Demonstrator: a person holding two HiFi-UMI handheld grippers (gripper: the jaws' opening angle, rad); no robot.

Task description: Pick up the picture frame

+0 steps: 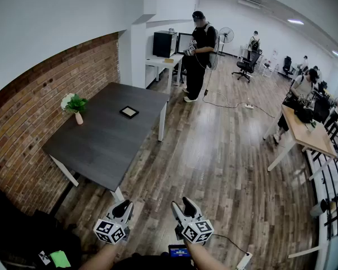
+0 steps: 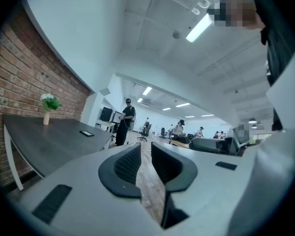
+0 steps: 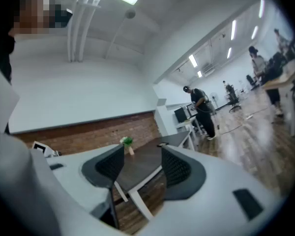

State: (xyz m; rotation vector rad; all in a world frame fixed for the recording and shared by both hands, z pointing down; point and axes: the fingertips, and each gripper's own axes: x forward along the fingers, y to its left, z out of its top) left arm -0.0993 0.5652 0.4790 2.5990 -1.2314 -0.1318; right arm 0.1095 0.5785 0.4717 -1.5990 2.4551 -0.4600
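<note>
Wood-plank floor (image 1: 214, 151) runs through a long open room. Brick wall (image 1: 39, 106) along the left side.

Dark grey desk (image 1: 101, 134) on white legs stands with its long edge to the brick wall. It is well ahead of both grippers.

Beyond the desk's far end, a person (image 1: 198, 55) in dark clothes stands. More people sit and stand around a light wooden table (image 1: 310, 131) at right.

Left gripper (image 1: 124, 207) is at the bottom of the head view, held level over the floor short of the desk's near corner. In its own view the jaws stand a narrow gap apart. Only floor shows between the pads; nothing is held.

Right gripper (image 1: 183, 206) is just beside the left one, also level and over the floor. Its jaws are spread wide, much wider than the left's. Between them its own view shows only the distant desk; nothing is gripped.

Small vase with a green and white plant (image 1: 75, 107) stands upright on the desk near the wall edge.

Picture frame (image 1: 129, 112): small, dark border, pale centre, lying flat on the desk's far half, toward the open-floor side. It is apart from the plant, untouched, and well away from both grippers.
</note>
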